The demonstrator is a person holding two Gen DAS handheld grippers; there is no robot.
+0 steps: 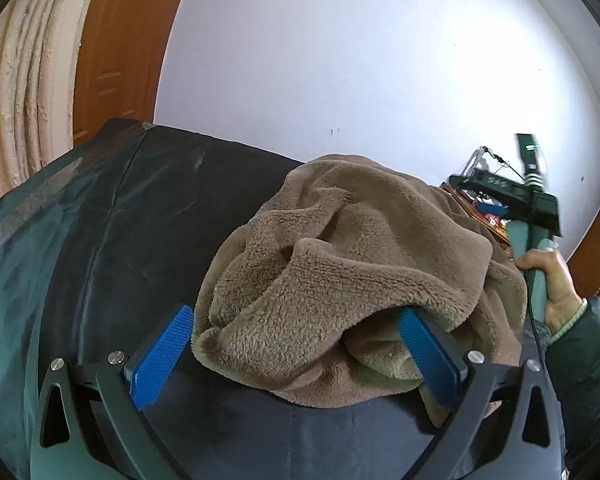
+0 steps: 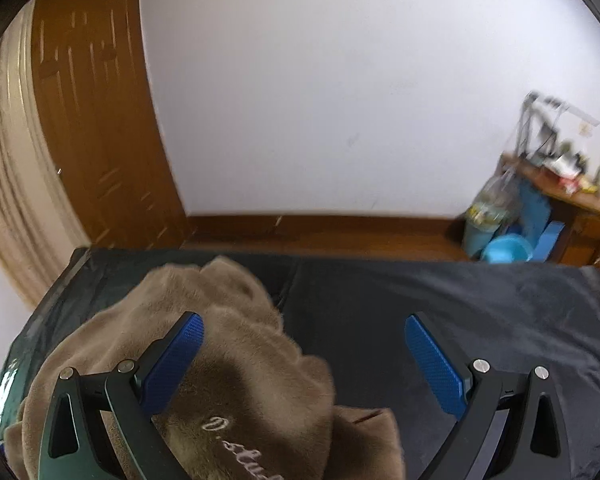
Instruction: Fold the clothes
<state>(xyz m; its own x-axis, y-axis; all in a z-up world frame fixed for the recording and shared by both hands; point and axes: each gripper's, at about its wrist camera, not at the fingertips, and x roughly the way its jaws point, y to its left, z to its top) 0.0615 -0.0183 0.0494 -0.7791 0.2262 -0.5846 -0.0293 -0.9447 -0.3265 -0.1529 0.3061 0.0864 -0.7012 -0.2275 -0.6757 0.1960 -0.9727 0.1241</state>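
Observation:
A brown fleece garment (image 1: 340, 264) lies crumpled in a heap on a dark cloth-covered surface (image 1: 148, 216). My left gripper (image 1: 296, 328) is open, its blue pads (image 1: 162, 356) spread wide; the heap's near edge lies between them and drapes over the right pad. A hand holds the right gripper's handle (image 1: 536, 264) beyond the heap, at the far right. In the right wrist view the same fleece (image 2: 236, 360) shows white embroidered lettering (image 2: 240, 452). My right gripper (image 2: 304, 328) is open above the fleece's right edge, its left pad (image 2: 176, 360) over the fabric, its right pad over bare dark cloth.
The dark cloth (image 2: 460, 312) ends at a far edge, with wooden floor (image 2: 320, 236) beyond. A brown door (image 2: 96, 120) and pale curtain (image 1: 24, 92) stand at the left. A cluttered wooden desk (image 2: 572, 188) and blue bucket (image 2: 504, 252) are at the far right by the white wall.

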